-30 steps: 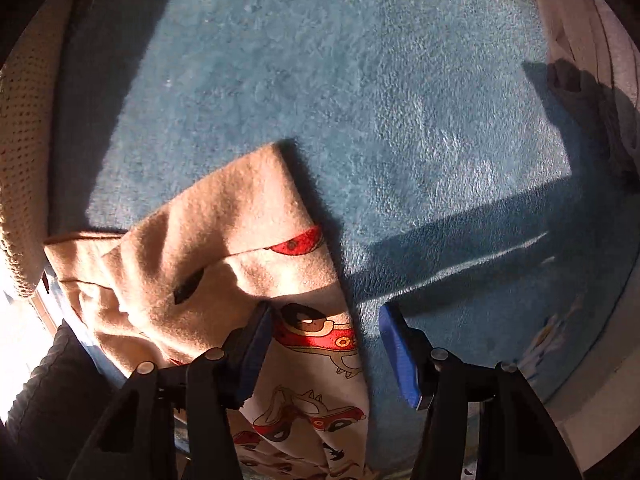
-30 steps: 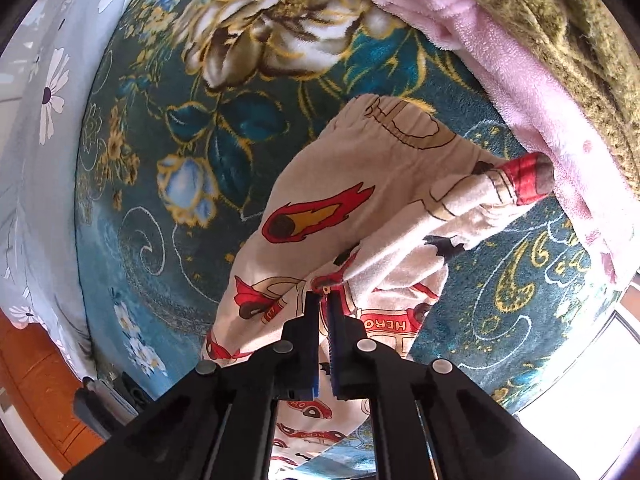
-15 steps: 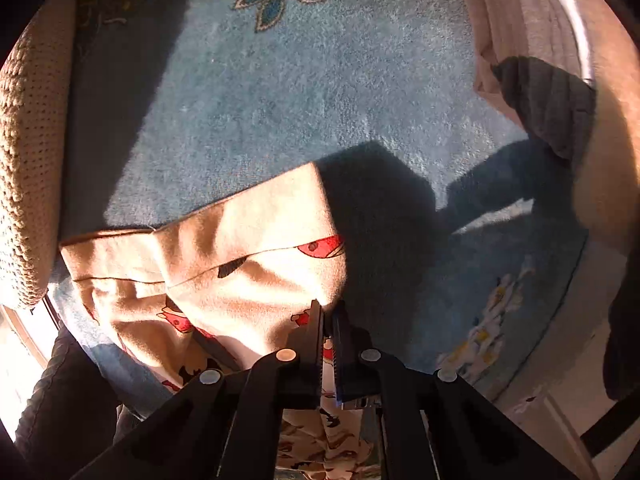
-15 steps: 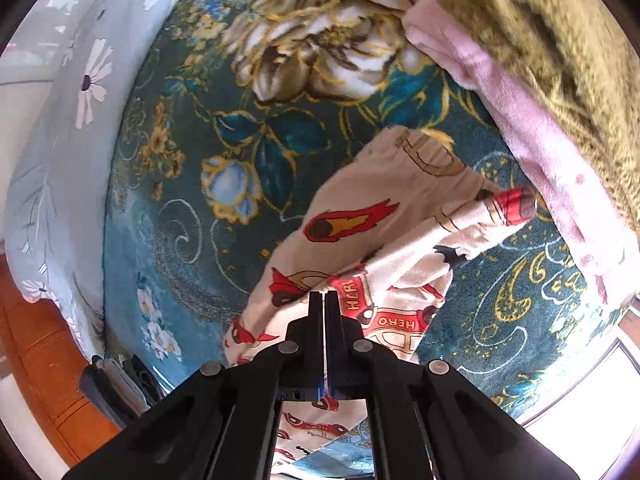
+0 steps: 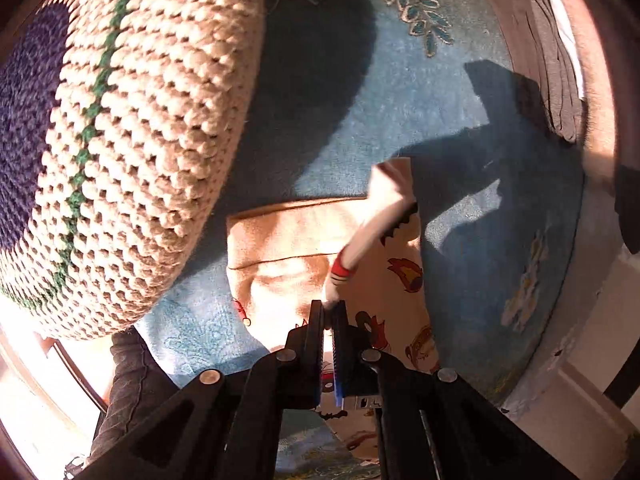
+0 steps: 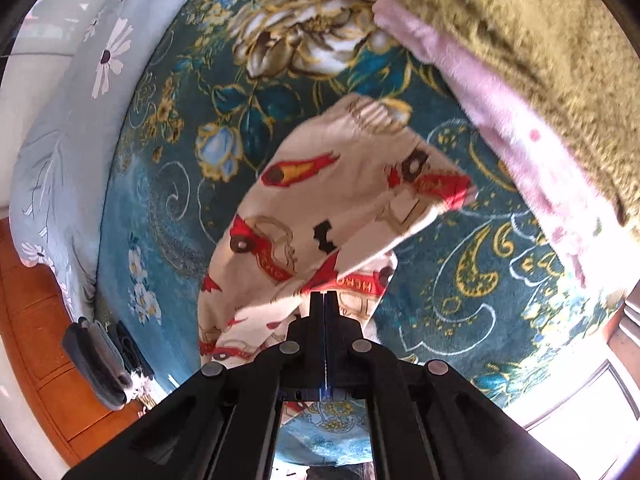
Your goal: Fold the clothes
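A cream child's garment [image 5: 304, 248] printed with red cars and flames lies on a blue floral blanket [image 5: 360, 120]. My left gripper [image 5: 329, 312] is shut on a red-striped cuff of it, and that sleeve runs up and away from the jaws. In the right wrist view the same printed garment [image 6: 320, 208] hangs lifted over the blanket [image 6: 168, 184], with one corner folded over to the right. My right gripper [image 6: 324, 300] is shut on the garment's near edge.
A large crocheted beige cushion [image 5: 120, 140] with green and purple bands fills the left of the left wrist view. Grey folded clothes [image 5: 548, 52] lie at the far right there. A pink fleece [image 6: 500, 120] and an olive shaggy blanket [image 6: 520, 28] border the right view; dark folded clothes [image 6: 100, 364] sit lower left.
My left gripper went from open beside the garment to shut on its cuff, then lifted it. The right gripper stayed shut and raised its edge, so the garment swung up and over.
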Action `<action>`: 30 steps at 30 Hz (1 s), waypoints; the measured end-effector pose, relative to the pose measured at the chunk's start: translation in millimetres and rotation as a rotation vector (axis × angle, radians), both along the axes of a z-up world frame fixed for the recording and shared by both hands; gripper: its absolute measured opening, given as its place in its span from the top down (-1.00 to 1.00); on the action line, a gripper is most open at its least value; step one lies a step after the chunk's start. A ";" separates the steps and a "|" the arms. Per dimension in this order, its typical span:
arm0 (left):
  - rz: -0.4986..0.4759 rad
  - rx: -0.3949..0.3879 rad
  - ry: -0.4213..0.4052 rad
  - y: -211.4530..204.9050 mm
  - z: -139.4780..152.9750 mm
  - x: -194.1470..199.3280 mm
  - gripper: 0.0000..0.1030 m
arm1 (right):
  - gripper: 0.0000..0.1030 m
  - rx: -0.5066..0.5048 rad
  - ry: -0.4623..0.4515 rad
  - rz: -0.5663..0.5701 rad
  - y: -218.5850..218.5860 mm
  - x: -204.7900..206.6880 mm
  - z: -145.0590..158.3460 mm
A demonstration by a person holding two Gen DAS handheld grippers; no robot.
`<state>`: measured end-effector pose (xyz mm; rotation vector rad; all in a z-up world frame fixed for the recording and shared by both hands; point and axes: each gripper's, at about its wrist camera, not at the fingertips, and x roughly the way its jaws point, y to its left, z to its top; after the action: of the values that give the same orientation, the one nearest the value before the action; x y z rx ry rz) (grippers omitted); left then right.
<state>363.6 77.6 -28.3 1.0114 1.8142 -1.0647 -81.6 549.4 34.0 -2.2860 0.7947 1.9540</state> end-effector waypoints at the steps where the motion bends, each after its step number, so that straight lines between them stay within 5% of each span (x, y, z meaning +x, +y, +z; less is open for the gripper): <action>1: 0.009 -0.010 0.010 1.9 0.2 1.7 0.92 | 1.00 -0.008 -0.009 0.019 -5.5 2.4 -3.7; 7: -0.008 -0.055 0.040 -3.7 6.7 -5.8 0.92 | 0.96 -0.072 -0.016 -0.029 -19.8 5.9 -27.7; 11: -0.018 -0.054 0.042 -5.5 7.1 -12.3 0.92 | 0.08 -0.141 -0.003 -0.150 -16.3 10.8 -34.7; 17: -0.024 -0.040 0.017 -5.1 5.7 -12.8 0.92 | 0.10 -0.058 -0.034 -0.286 -3.0 9.0 -52.8; 20: -0.044 -0.047 0.015 -6.7 10.3 -17.0 0.92 | 0.92 -0.001 -0.088 -0.331 2.7 7.4 -62.1; 23: -0.072 -0.081 0.044 -11.8 27.0 -25.8 0.92 | 0.94 0.010 -0.069 -0.256 -6.9 -2.5 -52.7; 28: -0.137 -0.194 0.172 -18.6 80.5 -33.6 0.93 | 0.94 -0.093 0.139 -0.115 -22.8 -21.3 17.2; 30: -0.176 -0.225 0.164 -15.2 80.6 -28.7 0.93 | 0.94 -0.081 0.186 -0.083 -18.5 -23.8 34.8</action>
<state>335.0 62.4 52.3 0.9840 1.7079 -1.4616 -105.3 530.9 68.7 -2.0958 0.9856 2.1580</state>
